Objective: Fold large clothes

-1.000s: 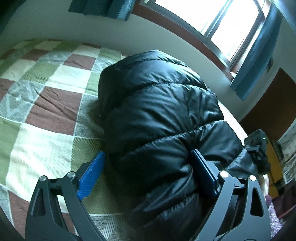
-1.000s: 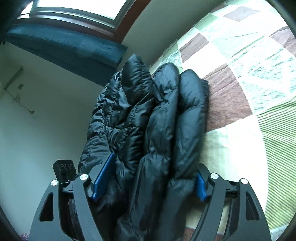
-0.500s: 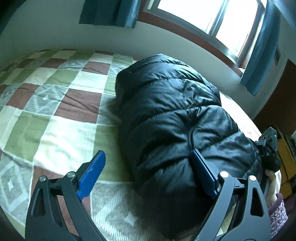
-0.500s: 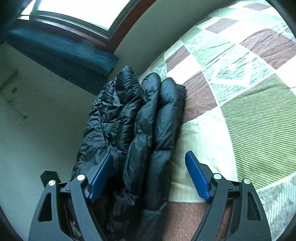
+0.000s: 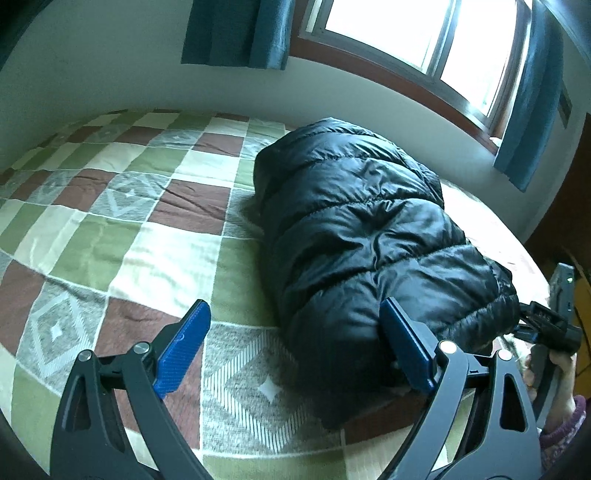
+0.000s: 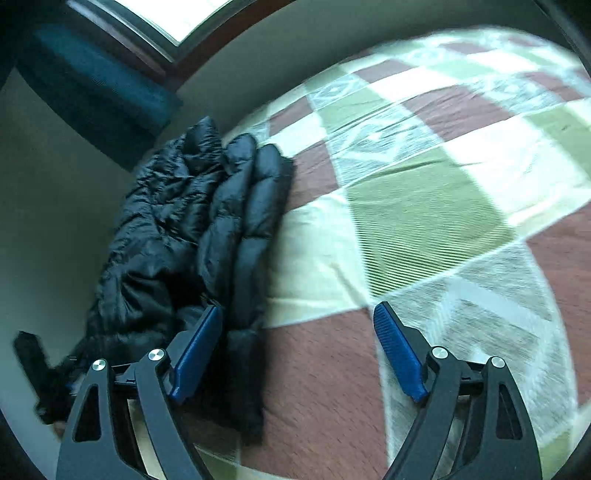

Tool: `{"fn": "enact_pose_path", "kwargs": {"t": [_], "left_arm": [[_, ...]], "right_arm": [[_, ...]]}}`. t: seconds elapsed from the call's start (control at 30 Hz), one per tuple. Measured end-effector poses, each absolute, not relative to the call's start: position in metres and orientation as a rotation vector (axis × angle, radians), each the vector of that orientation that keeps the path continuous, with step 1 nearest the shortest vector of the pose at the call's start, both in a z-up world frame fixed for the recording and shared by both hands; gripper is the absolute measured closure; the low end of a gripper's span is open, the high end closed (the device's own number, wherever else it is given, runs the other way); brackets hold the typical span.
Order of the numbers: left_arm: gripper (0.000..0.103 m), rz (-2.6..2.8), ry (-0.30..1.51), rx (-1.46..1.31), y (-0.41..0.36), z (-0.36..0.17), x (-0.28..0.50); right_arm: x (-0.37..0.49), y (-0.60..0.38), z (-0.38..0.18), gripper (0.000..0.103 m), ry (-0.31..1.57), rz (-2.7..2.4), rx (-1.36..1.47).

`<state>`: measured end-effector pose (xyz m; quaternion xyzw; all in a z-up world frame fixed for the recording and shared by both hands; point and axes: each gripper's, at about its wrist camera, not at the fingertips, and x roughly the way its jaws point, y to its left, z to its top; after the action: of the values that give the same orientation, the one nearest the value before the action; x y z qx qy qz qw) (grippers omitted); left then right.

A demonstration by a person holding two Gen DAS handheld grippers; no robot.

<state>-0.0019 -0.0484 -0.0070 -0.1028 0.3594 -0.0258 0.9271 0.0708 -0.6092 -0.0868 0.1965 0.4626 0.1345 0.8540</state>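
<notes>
Checked bedding in green, cream and brown squares covers the bed, which fills the lower left and centre of the left wrist view and most of the right half of the right wrist view. Behind it runs a pale wall, with a bright window at the upper right of the left view and teal curtains hanging at either side of it.

On the bedding lies the folded black puffer jacket, a thick quilted bundle stretching from the centre of the left view down toward the lower right. In the right wrist view the same jacket sits at centre left, its padded layers stacked against the wall side of the bed.

At the bottom of the left view, the left gripper stands spread wide with nothing between its blue pads; its right pad is just beside or touching the jacket's near end, and which of the two I cannot tell, while the other pad hangs over bare bedding. Low in its own view, the right gripper is likewise spread wide and holds nothing, one pad overlapping the jacket's near edge, the other over a brown square. That view is blurred. At the right edge of the left view, the right gripper's black body shows, held in a hand.
</notes>
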Motion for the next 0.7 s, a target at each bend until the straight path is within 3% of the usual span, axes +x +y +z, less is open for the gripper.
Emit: {"fn": "enact_pose_path", "kwargs": {"t": [0.33, 0.7], "left_arm": [[0.008, 0.026, 0.717, -0.121, -0.062, 0.006, -0.030], [0.004, 0.102, 0.679, -0.091, -0.061, 0.016, -0.043]], "right_arm": [[0.029, -0.571, -0.042, 0.020, 0.842, 0.199, 0.136], [0.020, -0.562, -0.025, 0.019, 0.800, 0.156, 0.083]]}}
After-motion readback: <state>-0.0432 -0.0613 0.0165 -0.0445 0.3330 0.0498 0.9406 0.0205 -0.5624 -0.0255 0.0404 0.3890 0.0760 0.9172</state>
